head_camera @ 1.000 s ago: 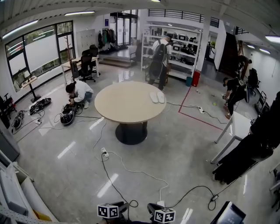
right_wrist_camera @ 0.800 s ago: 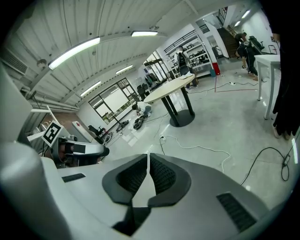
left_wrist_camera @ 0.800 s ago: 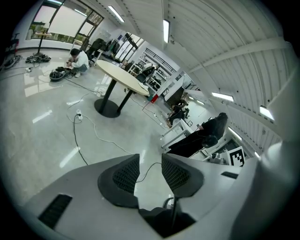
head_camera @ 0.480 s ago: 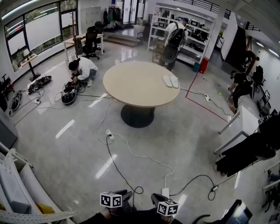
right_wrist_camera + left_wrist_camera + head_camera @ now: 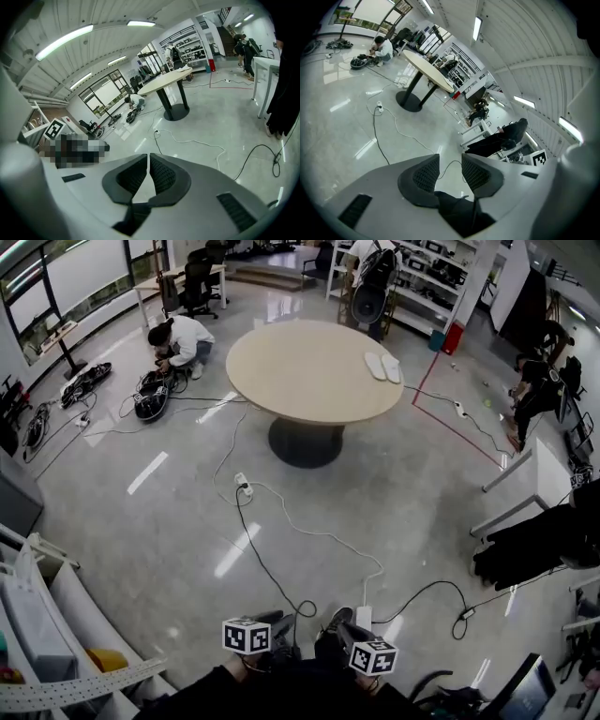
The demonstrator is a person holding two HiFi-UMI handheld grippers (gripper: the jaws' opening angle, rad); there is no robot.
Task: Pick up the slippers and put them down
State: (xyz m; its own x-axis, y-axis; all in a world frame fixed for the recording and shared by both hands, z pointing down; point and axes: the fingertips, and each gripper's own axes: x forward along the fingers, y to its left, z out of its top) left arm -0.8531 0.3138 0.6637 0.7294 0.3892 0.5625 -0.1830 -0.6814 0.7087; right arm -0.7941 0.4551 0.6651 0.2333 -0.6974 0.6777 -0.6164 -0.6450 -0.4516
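Note:
A pair of white slippers (image 5: 382, 367) lies side by side near the far right edge of the round beige table (image 5: 300, 371). Both grippers sit at the bottom of the head view, far from the table, above the glossy floor. My left gripper (image 5: 278, 622) (image 5: 450, 169) stands open with only floor showing between its dark ribbed pads (image 5: 425, 172). My right gripper (image 5: 336, 620) (image 5: 149, 172) is shut, its pads almost touching with nothing between them. The table (image 5: 429, 70) (image 5: 164, 79) shows small and distant in both gripper views; I cannot make out the slippers there.
Black and white cables cross the floor, with a power strip (image 5: 244, 487) before the table's pedestal. One person crouches (image 5: 178, 338) at the left, another with a backpack (image 5: 375, 277) stands behind the table. A white table (image 5: 525, 493) and dark bundle (image 5: 544, 540) are right; shelving (image 5: 56, 634) lower left.
The table and slippers have come nearer and dropped lower in the head view. Both marker cubes have risen higher from the bottom edge. The jaws look unchanged.

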